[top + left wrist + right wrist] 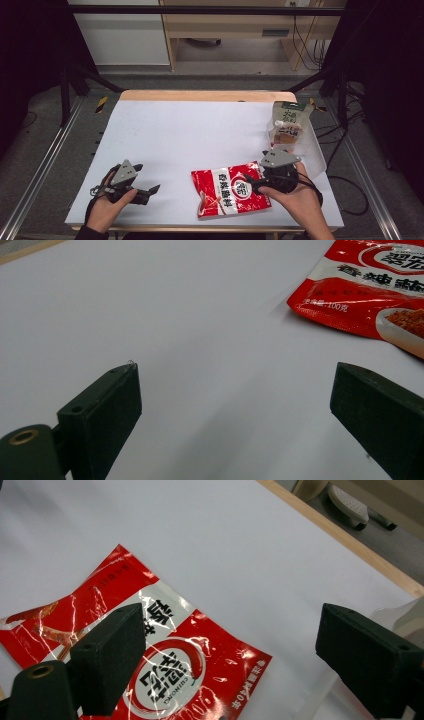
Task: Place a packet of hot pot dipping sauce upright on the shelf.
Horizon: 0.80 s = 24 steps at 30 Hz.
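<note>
Item: red seasoning sachet [231,191], flat and glossy, lying label-up on the white-covered desk [190,130] near the front edge, right of centre. Its top right corner sits just under my right gripper [253,183].

Right gripper: jaws spread wide, holding nothing. In the right gripper view the sachet [150,665] lies below and to the left of the gap, one jaw over its printed face, the other out over bare desk.

Left gripper [150,191]: jaws apart, empty, low over bare desk well to the left of the sachet. The left gripper view has the sachet's near corner [370,295] ahead and to the right.

Also present: a carton-like package [288,125] standing at the far right of the desk, inside a clear bag as far as I can tell.

Handling note, my judgement: the step is the right-hand pickup of the sachet. A flat film pack offers no height, so I would bring one jaw down to the desk at the right edge, slide it under the seam, and close on the sealed border rather than the filled middle. I would keep the approach shallow, so the pack is not pushed away, and leave the left gripper ready to steady the far edge.
</note>
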Tool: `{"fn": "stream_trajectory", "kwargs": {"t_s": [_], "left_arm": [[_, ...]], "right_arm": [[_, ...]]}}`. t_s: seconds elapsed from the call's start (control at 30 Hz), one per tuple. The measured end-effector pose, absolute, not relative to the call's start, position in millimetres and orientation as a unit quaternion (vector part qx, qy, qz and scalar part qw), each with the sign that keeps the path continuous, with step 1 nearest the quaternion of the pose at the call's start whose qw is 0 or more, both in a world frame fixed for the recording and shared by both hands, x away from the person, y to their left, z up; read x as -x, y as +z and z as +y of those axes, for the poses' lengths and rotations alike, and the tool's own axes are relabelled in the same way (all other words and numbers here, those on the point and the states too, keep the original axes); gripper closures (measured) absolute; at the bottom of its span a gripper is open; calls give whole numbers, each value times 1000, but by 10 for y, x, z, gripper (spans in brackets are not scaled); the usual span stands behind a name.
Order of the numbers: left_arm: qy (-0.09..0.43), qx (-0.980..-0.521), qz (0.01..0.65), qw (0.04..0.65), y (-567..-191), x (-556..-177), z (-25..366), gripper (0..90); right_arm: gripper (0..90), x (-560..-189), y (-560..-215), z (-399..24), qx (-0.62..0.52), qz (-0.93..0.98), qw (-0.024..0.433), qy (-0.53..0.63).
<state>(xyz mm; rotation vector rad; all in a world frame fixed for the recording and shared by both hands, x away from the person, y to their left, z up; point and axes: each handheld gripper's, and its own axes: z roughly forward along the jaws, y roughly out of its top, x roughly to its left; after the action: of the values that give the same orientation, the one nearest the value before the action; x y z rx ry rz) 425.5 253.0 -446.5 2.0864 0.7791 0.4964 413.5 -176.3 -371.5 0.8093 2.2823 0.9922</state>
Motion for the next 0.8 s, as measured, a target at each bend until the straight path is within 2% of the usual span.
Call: {"fn": "stream_trajectory", "kwargs": {"t_s": [0.33, 0.57, 0.8], "left_arm": [[191, -857, 262, 400, -4350, -4392, 2103, 62], [186, -874, 230, 386, -4398, -4543, 1765, 62], [184, -876, 229, 383, -4537, -4519, 1683, 65]], "right_arm": [[143, -4045, -4031, -1655, -306, 848, 236, 363], [145, -3987, -4155, -1722, -330, 839, 227, 368], [140, -3915, -4279, -1807, -356, 830, 216, 371]]}}
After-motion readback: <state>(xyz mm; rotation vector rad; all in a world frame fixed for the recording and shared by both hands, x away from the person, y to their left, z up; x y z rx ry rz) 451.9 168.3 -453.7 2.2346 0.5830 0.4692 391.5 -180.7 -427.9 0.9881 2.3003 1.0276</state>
